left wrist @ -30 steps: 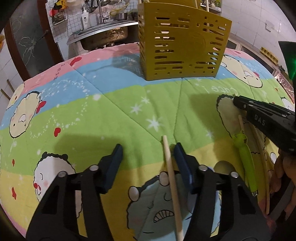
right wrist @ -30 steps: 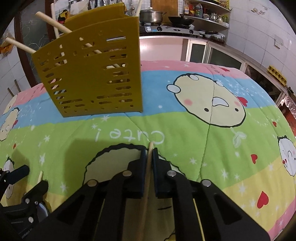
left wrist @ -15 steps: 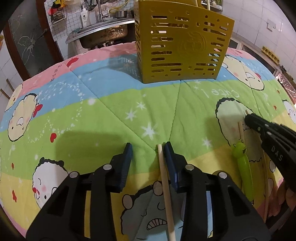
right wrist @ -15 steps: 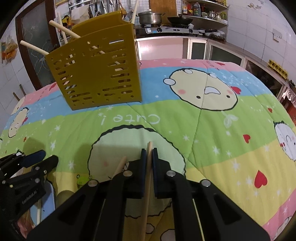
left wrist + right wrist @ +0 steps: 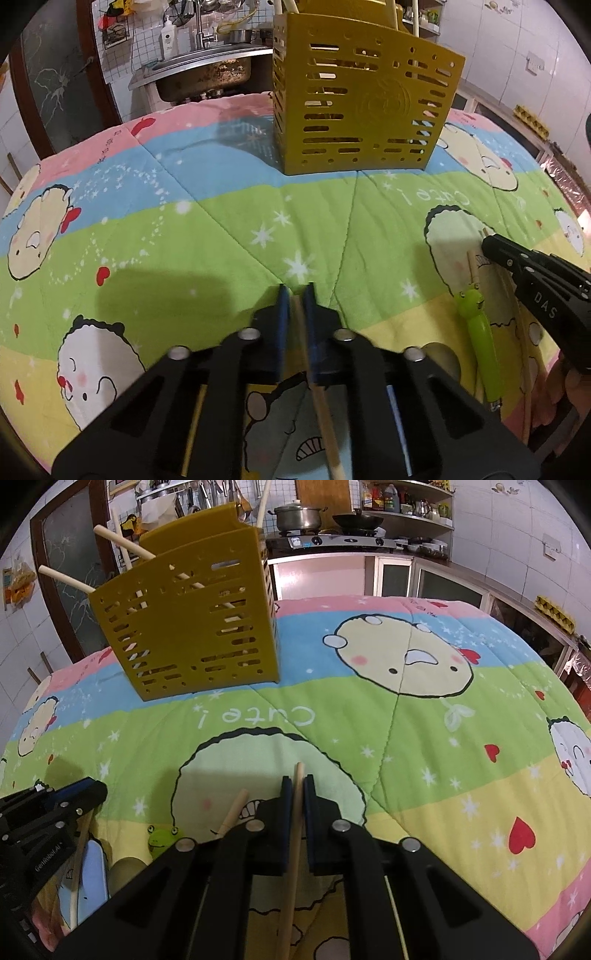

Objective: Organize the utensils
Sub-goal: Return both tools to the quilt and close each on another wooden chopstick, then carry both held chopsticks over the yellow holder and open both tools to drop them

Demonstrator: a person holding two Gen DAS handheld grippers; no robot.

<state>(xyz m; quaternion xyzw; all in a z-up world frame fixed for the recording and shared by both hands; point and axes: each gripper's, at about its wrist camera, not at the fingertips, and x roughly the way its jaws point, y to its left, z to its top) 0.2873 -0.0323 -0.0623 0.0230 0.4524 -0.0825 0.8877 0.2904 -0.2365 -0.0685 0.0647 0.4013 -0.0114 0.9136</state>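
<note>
on the left side, the left gripper (image 5: 295,295) is clamped on a wooden chopstick (image 5: 321,402), its tip just poking past the pads, low over the quilt. dead ahead of it stands the yellow slotted utensil holder (image 5: 364,110), already holding several wooden sticks that lean out the top (image 5: 70,578), so part of the sorting looks done. further right, the right gripper (image 5: 298,786) is pinched tight on a second chopstick (image 5: 290,867), tip sticking out a bit beyond the pads. between the two grippers, still lying on the quilt: a green frog-handled utensil (image 5: 478,343), another loose wooden stick (image 5: 232,812), and something round and metallic (image 5: 441,358), maybe a spoon bowl, can't tell. my read: two sticks in hand to drop in the holder, then those leftovers, so roughly mid-task. surface is a soft cartoon-print quilt (image 5: 424,738) in pink, blue, green and yellow bands, padded and not flat, so the holder may sit a bit wobbly. room is a tiled kitchen: steel sink (image 5: 207,70) behind the holder, stove with a pot (image 5: 299,517) and wok on the counter to the right.
</note>
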